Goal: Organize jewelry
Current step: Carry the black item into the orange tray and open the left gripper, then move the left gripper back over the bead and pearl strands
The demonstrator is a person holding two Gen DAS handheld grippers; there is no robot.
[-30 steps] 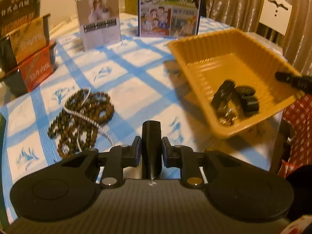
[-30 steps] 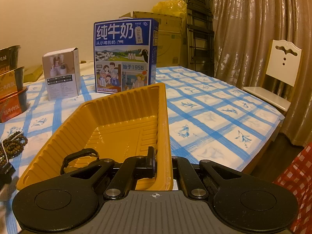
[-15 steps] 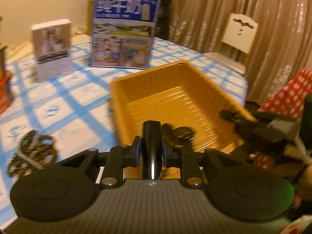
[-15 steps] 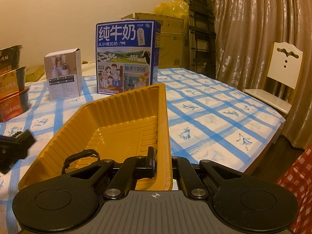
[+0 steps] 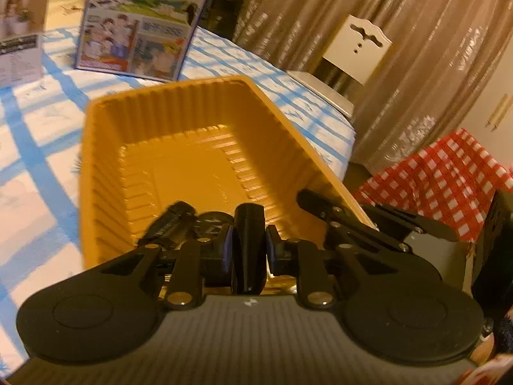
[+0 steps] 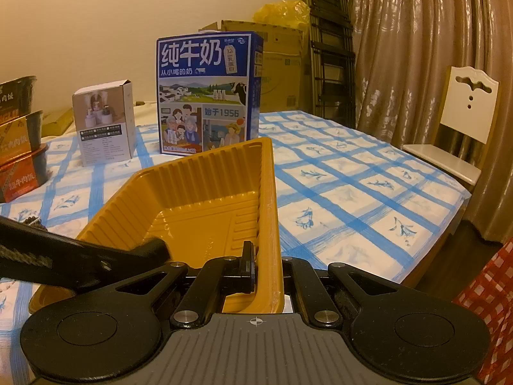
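A yellow ribbed tray (image 5: 179, 122) stands on the blue-checked tablecloth. My right gripper (image 6: 266, 268) is shut on the right rim of the tray (image 6: 205, 176) at its near corner; it also shows as a black arm (image 5: 323, 207) at that rim. My left gripper (image 5: 249, 240) is shut on a slim black piece (image 5: 249, 221) and hangs over the tray's near end. That gripper reaches in from the left (image 6: 96, 256) in the right wrist view. A black watch-like band (image 5: 174, 224) lies in the tray just left of the fingers. A few brown beads (image 6: 32, 221) peek out behind the left arm.
A blue milk carton (image 6: 205, 96) and a small white box (image 6: 102, 122) stand behind the tray. Stacked noodle bowls (image 6: 19, 147) sit at the far left. The table edge runs along the right, with a white chair (image 6: 465, 122) and red checked cloth (image 5: 449, 186) beyond.
My left gripper has swung right with the black piece, from above the bead strands to over the tray's near end. The beads have left its view. The right gripper has not moved.
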